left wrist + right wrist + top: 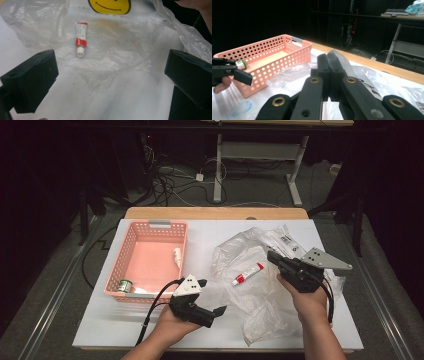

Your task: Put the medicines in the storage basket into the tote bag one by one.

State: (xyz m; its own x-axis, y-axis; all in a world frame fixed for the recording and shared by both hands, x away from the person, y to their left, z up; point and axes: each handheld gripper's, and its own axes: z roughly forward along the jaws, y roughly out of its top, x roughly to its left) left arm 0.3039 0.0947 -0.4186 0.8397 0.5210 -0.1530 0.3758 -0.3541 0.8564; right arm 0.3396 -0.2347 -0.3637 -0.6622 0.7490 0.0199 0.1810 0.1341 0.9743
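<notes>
The right gripper (329, 75) pinches a fold of the clear bag (260, 295), jaws closed on the plastic; how much film sits between them is hard to make out. The left gripper (110, 77) hangs with jaws wide apart, nothing in them, its tips cut off at the frame edge. The tube (248, 273) lies on the bag, at ten o'clock from the right hand (309, 301). The left gripper view shows a yellow smiley (109, 6), half cropped. The basket (131, 292) sits at nine o'clock, a green-capped item (124, 285) in its near corner.
</notes>
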